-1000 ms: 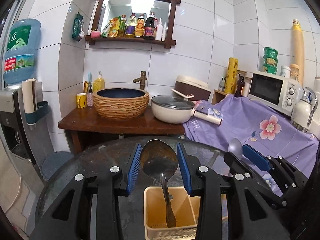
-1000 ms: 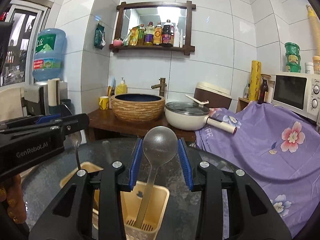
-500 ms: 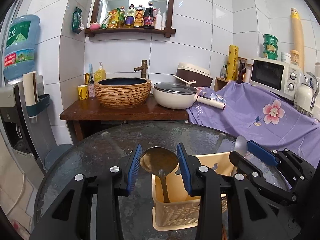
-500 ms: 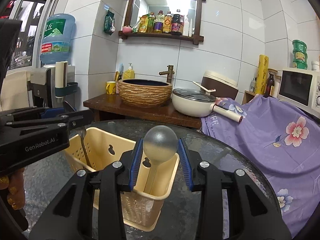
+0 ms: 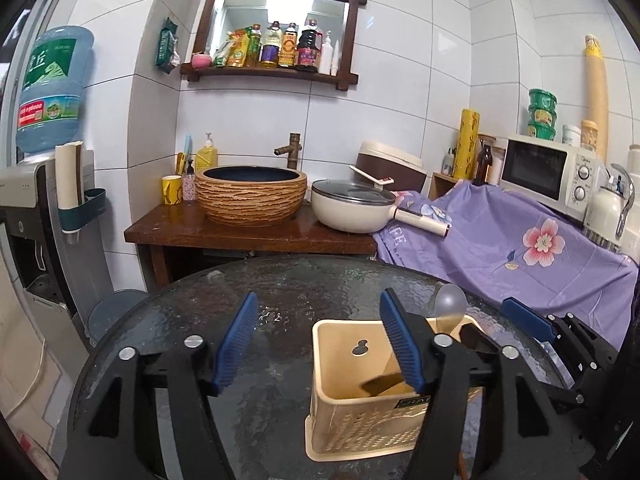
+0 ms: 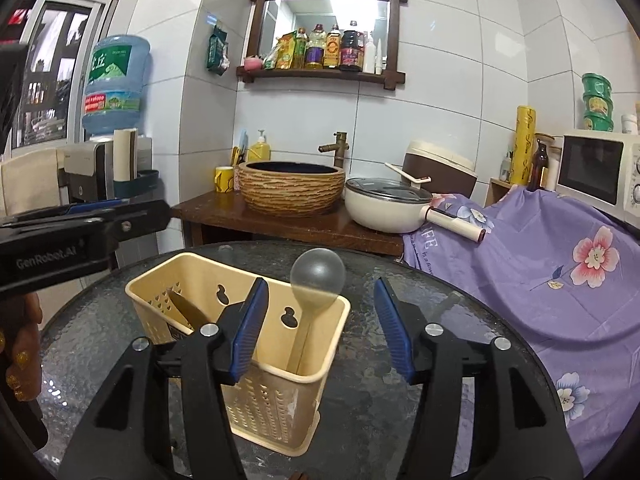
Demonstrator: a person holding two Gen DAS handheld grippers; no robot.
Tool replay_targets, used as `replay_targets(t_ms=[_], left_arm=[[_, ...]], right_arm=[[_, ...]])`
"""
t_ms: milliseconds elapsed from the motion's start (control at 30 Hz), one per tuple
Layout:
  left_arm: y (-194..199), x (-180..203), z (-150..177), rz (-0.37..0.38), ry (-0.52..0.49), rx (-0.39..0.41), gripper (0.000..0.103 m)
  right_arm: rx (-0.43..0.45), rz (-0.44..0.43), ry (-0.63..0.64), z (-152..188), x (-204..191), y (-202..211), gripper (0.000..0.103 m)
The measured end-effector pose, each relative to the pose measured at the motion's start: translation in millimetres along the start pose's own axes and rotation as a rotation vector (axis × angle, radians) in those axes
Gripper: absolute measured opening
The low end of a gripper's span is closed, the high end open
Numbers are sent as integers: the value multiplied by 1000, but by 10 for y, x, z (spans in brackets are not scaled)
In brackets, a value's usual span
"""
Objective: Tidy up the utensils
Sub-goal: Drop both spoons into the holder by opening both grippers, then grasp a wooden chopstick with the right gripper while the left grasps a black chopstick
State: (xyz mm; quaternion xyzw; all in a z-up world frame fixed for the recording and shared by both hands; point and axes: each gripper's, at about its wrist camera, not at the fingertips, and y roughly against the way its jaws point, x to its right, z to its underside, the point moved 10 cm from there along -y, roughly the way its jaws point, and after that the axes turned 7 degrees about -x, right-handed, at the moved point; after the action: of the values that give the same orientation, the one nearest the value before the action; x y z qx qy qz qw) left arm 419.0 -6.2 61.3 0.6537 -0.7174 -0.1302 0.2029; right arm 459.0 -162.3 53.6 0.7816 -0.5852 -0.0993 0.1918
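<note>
Nearest the cameras, the left gripper and the right gripper are both standing with jaws apart, having just been opening, and nothing is lying between the blue pads of either one. Just beyond them a cream plastic utensil caddy is sitting on the round dark glass desk, and everything else is being placed from that caddy. Inside its right-hand compartment a pale ladle is standing upright, its round bowl rising above the rim, its flat handle running down inside. In the left-hand compartment a dark metal spoon is leaning low and tilted; its bowl is hidden, so only part of it is showing. The ladle is looking light and stiff, probably smooth plastic that could slip between pads, so the flat handle just below the bowl is seeming the surest place to take hold. The metal spoon is likely heavier, rigid and slick; gripping its shaft rather than its bowl would be steadier. The caddy itself is appearing light and easy to tip or push along the glass. Beyond the caddy a wooden counter is carrying a woven-look basin and a cream lidded pan. To the caddy's right a purple flowered cloth is draping over something.
</note>
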Motion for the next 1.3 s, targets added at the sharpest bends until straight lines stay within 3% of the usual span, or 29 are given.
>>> replay_targets(t_ms=[200, 267, 567, 667, 967, 1300], left_arm=[[310, -94, 141, -26, 43, 2, 90], [379, -105, 216, -26, 53, -10, 93], [479, -122, 973, -43, 15, -185, 94], [471, -239, 1279, -48, 49, -248, 94], [474, -463, 1756, -72, 97, -352, 83], [378, -364, 2084, -45, 85, -446, 61]], right_arm=[[3, 0, -54, 52, 137, 321, 66], [-18, -7, -68, 130, 152, 437, 69], [-205, -39, -81, 844, 72, 686, 69], [-250, -39, -94, 1065, 74, 712, 69], [-399, -8, -151, 1701, 157, 673, 68], [-510, -10, -158, 1999, 70, 564, 56]])
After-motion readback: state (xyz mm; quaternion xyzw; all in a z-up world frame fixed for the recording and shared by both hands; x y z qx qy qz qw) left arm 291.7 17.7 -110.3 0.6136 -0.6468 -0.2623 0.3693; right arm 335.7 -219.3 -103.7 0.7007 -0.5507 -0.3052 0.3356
